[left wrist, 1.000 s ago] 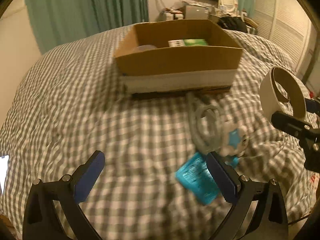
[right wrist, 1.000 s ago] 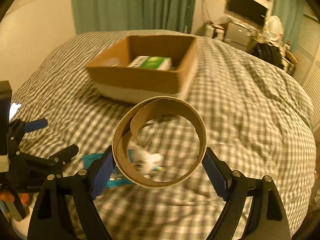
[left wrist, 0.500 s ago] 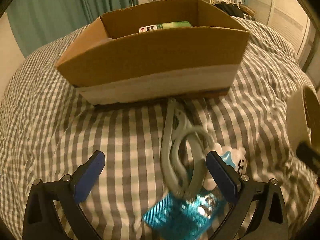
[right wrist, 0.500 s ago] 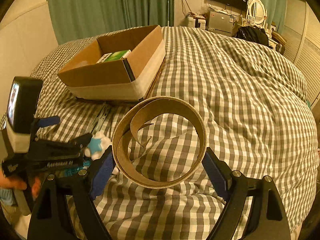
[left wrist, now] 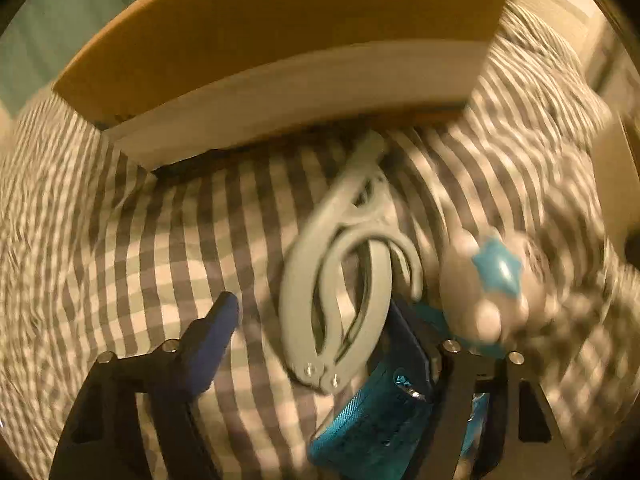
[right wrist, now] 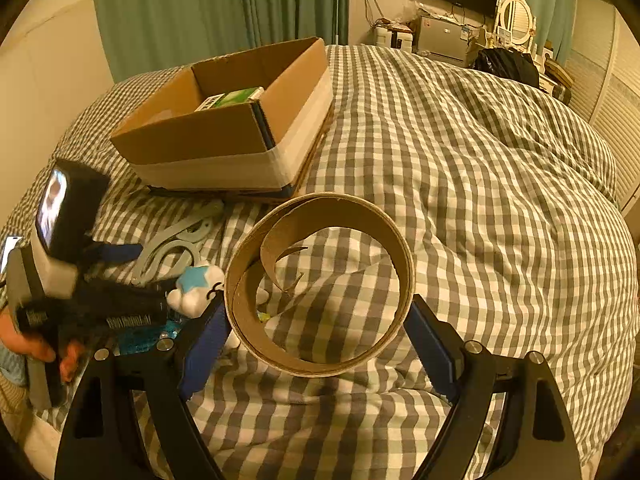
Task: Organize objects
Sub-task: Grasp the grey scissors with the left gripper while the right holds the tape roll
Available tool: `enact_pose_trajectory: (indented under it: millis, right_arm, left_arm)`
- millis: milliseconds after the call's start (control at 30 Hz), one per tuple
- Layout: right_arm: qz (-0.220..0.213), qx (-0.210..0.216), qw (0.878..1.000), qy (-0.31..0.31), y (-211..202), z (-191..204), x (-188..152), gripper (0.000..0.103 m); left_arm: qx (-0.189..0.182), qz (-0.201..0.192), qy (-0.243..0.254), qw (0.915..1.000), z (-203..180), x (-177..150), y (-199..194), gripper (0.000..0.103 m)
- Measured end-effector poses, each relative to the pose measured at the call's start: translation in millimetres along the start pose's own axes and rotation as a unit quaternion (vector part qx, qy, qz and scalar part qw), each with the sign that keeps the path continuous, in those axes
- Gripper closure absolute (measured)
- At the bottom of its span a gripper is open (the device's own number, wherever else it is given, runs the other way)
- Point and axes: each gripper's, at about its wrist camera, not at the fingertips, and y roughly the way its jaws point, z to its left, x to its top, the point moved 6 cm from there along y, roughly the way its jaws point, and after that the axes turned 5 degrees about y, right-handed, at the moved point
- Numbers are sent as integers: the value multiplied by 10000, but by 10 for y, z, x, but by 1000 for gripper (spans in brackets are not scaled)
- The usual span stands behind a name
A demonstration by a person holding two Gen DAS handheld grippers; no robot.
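Left tool [left wrist: 316, 320]: I hold it spread over the grey clip hanger [left wrist: 340, 280] on the bed [left wrist: 160, 240] | long axis toward cardboard box [left wrist: 280, 40] | right tool [right wrist: 316, 336] pinching cardboard ring [right wrist: 320, 284], farther off.

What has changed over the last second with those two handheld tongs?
The left tongs have dropped forward and low, open around the grey clip near the cardboard box. The right tongs have swung rightward, still gripping the cardboard ring. Clip, star toy and box haven't moved.
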Motion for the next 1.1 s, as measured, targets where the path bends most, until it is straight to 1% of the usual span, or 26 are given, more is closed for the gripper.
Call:
enact_pose_trajectory:
  millis: [33, 100, 300, 500, 533, 567, 600, 633, 667, 867, 967, 1000, 1033, 1067, 1100]
  right_arm:
    - [0, 13, 10000, -25, -10, 25, 0, 18]
    - [-4, 27, 10000, -91, -34, 74, 7, 18]
    - [-128, 18, 9997, -202, -181, 164, 70, 18]
    - [-289, 24, 9992, -287, -362, 271, 151, 18]
    - [-319, 29, 9990, -310, -397, 293, 161, 18]
    - [-361, 36, 9988, -342, -441, 327, 176, 18]
    - [-391, 46, 9985, -367, -474, 355, 185, 18]
    - [-421, 55, 9983, -391, -507, 382, 194, 18]
    - [-453, 65, 9981, -419, -543, 411, 201, 18]
    - [-547, 61, 9971, -519, -675, 486, 214, 18]
    - [-557, 27, 9973, -480, -679, 441, 207, 18]
    - [-543, 18, 9974, -467, -671, 427, 201, 18]
    - [-524, 12, 9976, -452, -657, 408, 188, 18]
    - [-494, -2, 9979, -426, -632, 381, 172, 18]
    - [-470, -10, 9981, -405, -611, 359, 161, 18]
  left_arm:
    - [-42, -21, -34, 10000, -1, -11, -20, 40]
    - [-138, -81, -121, 9998, 8, -13, -80, 51]
    - [-203, -287, -207, 9992, 52, -22, -292, 51]
    - [-191, -494, -244, 9983, 110, -67, -627, 53]
    - [-186, -533, -252, 9981, 118, -66, -684, 83]
    - [-162, -549, -257, 9980, 160, -50, -708, 103]
    - [-230, -571, -283, 9977, 172, -114, -746, 103]
    - [-258, -624, -282, 9973, 188, -113, -796, 103]
    - [-231, -663, -259, 9972, 166, -150, -836, 103]
    - [-271, -699, -288, 9968, 185, -133, -928, 103]
    - [-251, -632, -367, 9970, 176, -161, -898, 95]
    - [-263, -587, -371, 9972, 162, -178, -859, 87]
    - [-261, -560, -373, 9974, 149, -186, -841, 68]
    - [-241, -542, -384, 9975, 127, -187, -822, 55]
    - [-212, -553, -428, 9973, 114, -188, -808, 32]
